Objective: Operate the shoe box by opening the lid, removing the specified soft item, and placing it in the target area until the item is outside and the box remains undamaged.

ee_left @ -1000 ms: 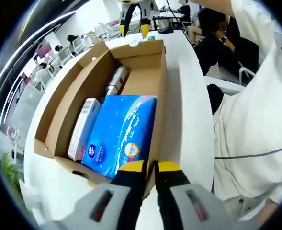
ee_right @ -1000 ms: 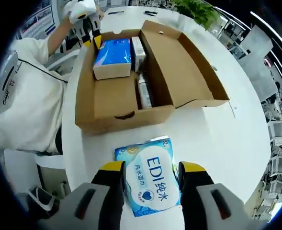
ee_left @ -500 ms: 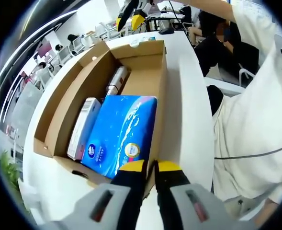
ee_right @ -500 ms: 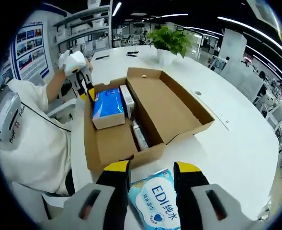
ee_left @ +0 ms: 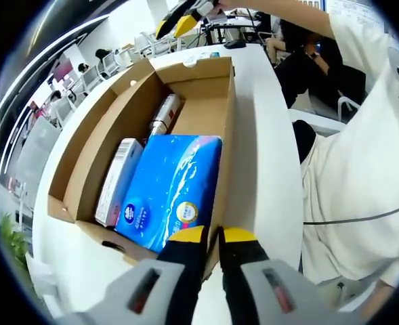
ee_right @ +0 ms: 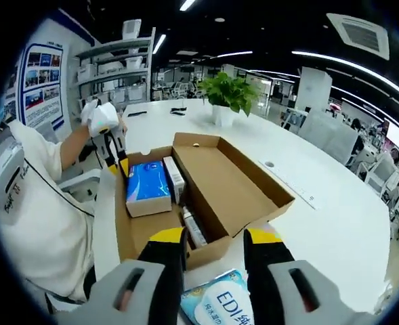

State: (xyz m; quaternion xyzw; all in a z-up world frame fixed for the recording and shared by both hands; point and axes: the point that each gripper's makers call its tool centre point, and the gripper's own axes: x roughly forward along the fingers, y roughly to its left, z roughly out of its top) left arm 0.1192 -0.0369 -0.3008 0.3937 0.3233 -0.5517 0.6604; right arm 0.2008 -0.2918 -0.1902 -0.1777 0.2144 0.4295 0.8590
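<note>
The brown cardboard shoe box (ee_left: 229, 115) lies open on the white table, its lid (ee_right: 236, 176) folded out flat. Inside are a blue tissue pack (ee_left: 172, 183), a white and red carton (ee_left: 118, 179) and a silver bottle (ee_left: 165, 115). My left gripper (ee_left: 213, 237) is shut on the box's end wall; the right gripper view has it at the far end (ee_right: 118, 159). My right gripper (ee_right: 215, 244) is open and raised above a soft blue and white wet-wipes pack (ee_right: 219, 305), which lies on the table outside the box (ee_right: 206, 254). Its yellow tips show high beyond the box (ee_left: 175, 24).
A person in a white top (ee_left: 362, 169) stands close along the table's edge beside the box. A potted plant (ee_right: 229, 91) stands farther back on the table. Bare white tabletop (ee_right: 321, 223) spreads to the right of the lid. Office chairs and desks lie beyond.
My right gripper has risen and tipped up away from the wipes pack, which stays on the table. The left gripper and the box have not moved.
</note>
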